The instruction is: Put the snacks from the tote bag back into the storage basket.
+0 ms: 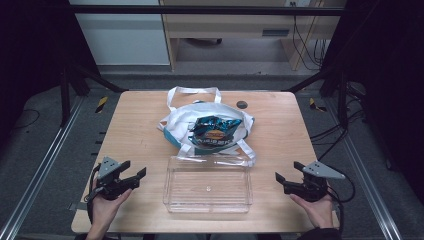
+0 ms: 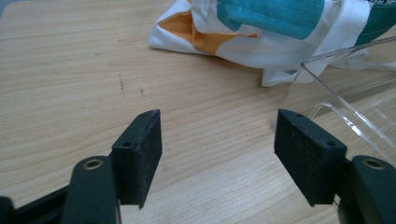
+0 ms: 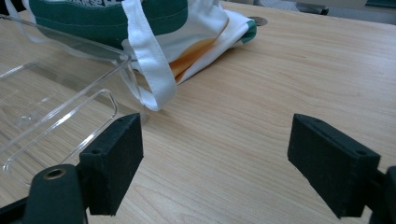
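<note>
Left hand-held gripper (image 1: 136, 176): we hold it low at the counter's (image 1: 140, 125) near left corner, jaws spread wide, nothing between them.
Right hand-held gripper (image 1: 287, 171): we hold it by the near right corner, jaws released and empty, aimed inward.
Clear tray (image 1: 207, 191): at the near edge's middle, between our grippers; rigid, slick, light, we judge.
Tote bag (image 1: 220, 112): just beyond the tray, at mid-counter; soft and floppy, so we'd take a strap or the rim.
Snack bag (image 1: 215, 131): in the tote's mouth; light, crinkly, crushable; pinch its edge gently.
</note>
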`<move>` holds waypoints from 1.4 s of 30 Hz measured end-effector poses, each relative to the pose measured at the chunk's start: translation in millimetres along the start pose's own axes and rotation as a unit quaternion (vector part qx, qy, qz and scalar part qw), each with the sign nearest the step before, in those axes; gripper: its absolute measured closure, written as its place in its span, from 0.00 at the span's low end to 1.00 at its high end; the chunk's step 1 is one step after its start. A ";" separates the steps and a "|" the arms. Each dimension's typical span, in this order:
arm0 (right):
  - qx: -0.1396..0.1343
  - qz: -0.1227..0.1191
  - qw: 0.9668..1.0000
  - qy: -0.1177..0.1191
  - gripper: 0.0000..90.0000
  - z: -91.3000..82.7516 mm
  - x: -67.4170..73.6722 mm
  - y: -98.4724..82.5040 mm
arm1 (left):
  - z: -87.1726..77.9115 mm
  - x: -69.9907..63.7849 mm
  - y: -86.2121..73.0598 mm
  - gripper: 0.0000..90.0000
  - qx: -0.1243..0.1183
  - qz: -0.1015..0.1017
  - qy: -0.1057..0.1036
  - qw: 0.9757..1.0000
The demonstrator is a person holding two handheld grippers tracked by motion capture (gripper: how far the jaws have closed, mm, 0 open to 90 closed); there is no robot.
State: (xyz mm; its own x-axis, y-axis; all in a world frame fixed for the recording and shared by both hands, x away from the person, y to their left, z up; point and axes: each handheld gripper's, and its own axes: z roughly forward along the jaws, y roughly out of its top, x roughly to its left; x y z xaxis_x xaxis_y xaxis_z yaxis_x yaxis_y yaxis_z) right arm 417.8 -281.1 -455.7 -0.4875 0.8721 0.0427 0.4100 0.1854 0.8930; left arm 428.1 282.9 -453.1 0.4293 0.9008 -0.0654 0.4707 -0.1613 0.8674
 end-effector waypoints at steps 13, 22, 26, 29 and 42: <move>-0.020 -0.007 1.000 0.012 0.23 -7.1 4.6 11.9 | -0.4 -0.3 0.4 0.39 0.006 0.004 0.001 1.000; -0.038 -0.012 0.999 0.026 0.24 -7.8 12.0 26.2 | 0.3 1.3 0.8 0.39 0.009 0.005 0.009 1.000; -0.041 -0.014 0.999 0.028 0.24 -7.8 15.1 30.9 | 1.2 0.8 1.3 0.39 0.010 0.009 0.012 1.000; -0.045 -0.019 0.998 0.028 0.24 -6.5 18.8 36.5 | 0.3 0.8 2.4 0.39 0.004 0.013 0.018 1.000; -0.060 -0.024 0.997 0.034 0.24 -3.2 30.6 47.3 | -2.0 -0.1 4.1 0.37 -0.017 0.026 0.017 0.999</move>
State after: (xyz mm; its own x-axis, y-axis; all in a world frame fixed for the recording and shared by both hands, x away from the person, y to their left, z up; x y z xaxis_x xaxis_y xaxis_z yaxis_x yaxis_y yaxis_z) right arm 419.8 -247.1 -410.8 -0.5578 0.8296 0.0246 0.2909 0.1676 0.9420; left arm 428.5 283.0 -448.6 0.4249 0.9052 -0.0040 0.4224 -0.1944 0.8853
